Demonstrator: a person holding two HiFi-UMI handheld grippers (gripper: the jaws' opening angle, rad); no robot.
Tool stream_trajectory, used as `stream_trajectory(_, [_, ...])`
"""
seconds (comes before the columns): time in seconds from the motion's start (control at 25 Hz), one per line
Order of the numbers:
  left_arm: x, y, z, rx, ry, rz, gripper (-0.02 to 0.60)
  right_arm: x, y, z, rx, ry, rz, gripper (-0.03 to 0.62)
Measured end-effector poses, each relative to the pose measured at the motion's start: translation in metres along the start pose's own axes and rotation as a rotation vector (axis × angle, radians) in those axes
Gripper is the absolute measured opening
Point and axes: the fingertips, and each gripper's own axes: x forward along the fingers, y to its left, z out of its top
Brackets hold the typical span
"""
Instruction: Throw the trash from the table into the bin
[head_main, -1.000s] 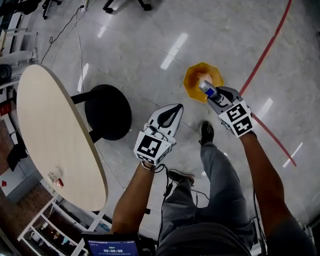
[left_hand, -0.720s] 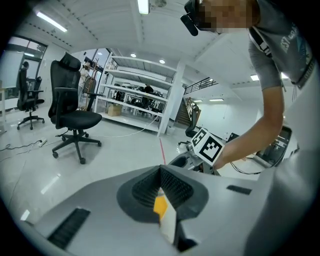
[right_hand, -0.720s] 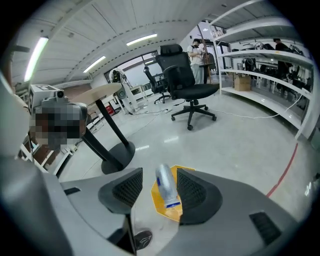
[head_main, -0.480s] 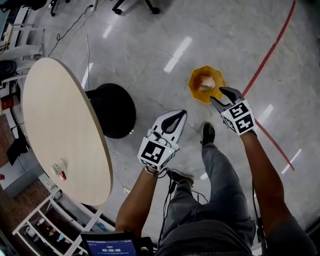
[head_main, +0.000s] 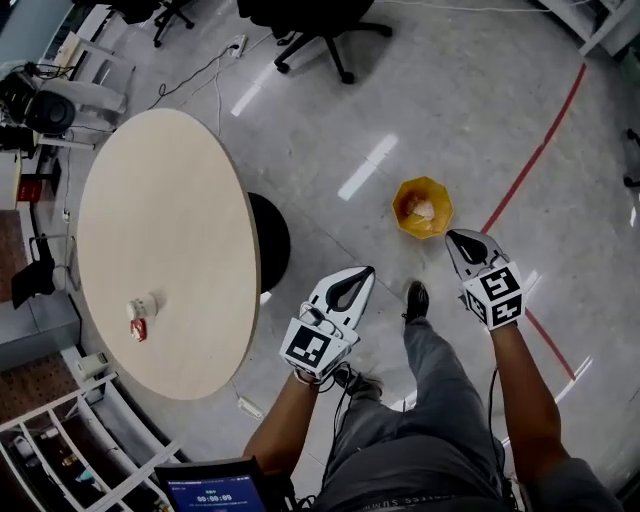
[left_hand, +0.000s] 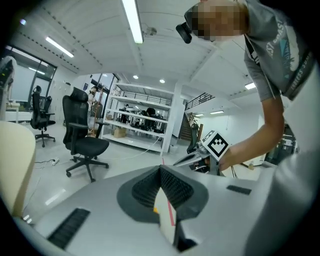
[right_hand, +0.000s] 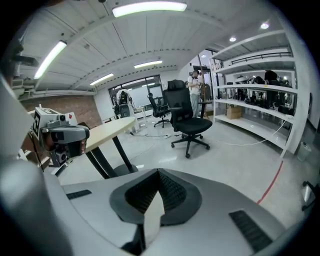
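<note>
A yellow bin (head_main: 423, 207) stands on the floor with pale trash inside it. My right gripper (head_main: 452, 236) hangs just below and right of the bin, shut and empty; its jaws (right_hand: 158, 171) meet with nothing between them. My left gripper (head_main: 366, 272) is lower left of the bin, also shut and empty, and its closed tips (left_hand: 161, 167) point toward an office chair. On the beige oval table (head_main: 190, 200) lies a small white and red piece of trash (head_main: 141, 314), far left of both grippers.
The table's black round base (head_main: 272, 240) sits between table and bin. A black office chair (head_main: 310, 30) stands at the top. A red floor line (head_main: 540, 150) runs past the bin. White shelving (head_main: 60, 440) is at the lower left. My shoe (head_main: 416, 298) is below the bin.
The can in my right gripper dropped into the bin, and that gripper's jaws closed. Both grippers drew back from the bin and rose; more of the table shows.
</note>
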Motion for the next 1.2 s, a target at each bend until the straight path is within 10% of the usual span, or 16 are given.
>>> stream_trajectory(0.6, [-0.352,-0.071,0.148,0.216,-0.223,0.186,0.041,-0.175,0.304,0.155,-0.093,-0.267,0.083,0.009])
stream_trajectory(1.2, [-0.616,-0.093,0.106,0.282,-0.36,0.494,0.041,-0.201,0.537,0.144,-0.303,-0.373,0.25,0.009])
